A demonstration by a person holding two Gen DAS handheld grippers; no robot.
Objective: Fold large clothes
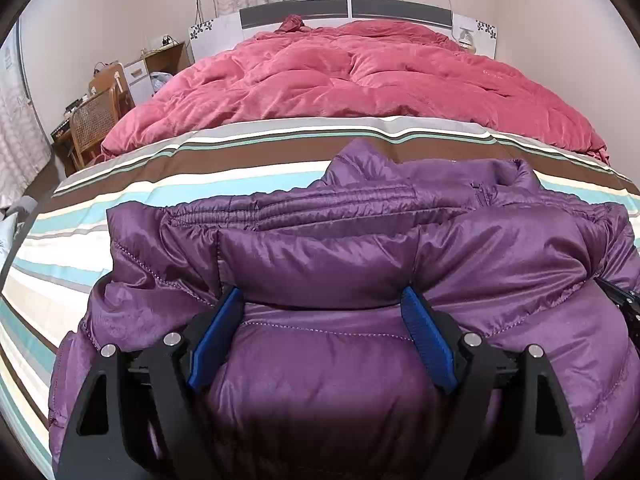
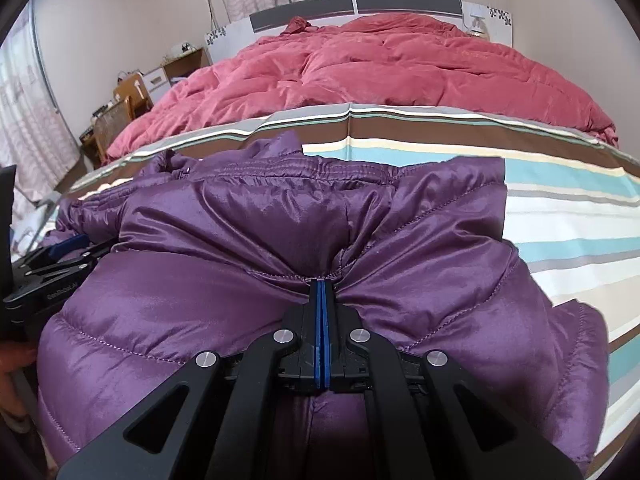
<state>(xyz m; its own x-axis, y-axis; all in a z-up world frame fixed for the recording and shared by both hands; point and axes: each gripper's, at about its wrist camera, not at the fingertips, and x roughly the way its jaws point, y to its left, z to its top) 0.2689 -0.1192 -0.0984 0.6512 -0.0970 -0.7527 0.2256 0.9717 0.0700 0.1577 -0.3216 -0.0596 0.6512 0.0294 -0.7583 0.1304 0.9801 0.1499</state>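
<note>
A purple puffer jacket (image 1: pixel 360 248) lies bunched on the striped bed sheet (image 1: pixel 80 240), its elastic hem folded over toward me. My left gripper (image 1: pixel 322 300) is open, its blue pads (image 1: pixel 218 332) wide apart and straddling a puffy fold of the jacket. My right gripper (image 2: pixel 321 284) is shut on a pinch of the jacket (image 2: pixel 240 248) at a stitched seam. The left gripper also shows at the left edge of the right wrist view (image 2: pixel 60 256), resting on the jacket.
A red quilt (image 1: pixel 360 80) covers the far half of the bed up to the headboard (image 1: pixel 344 10). A wicker chair (image 1: pixel 94 120) and a desk stand left of the bed. Striped sheet (image 2: pixel 560 220) lies bare right of the jacket.
</note>
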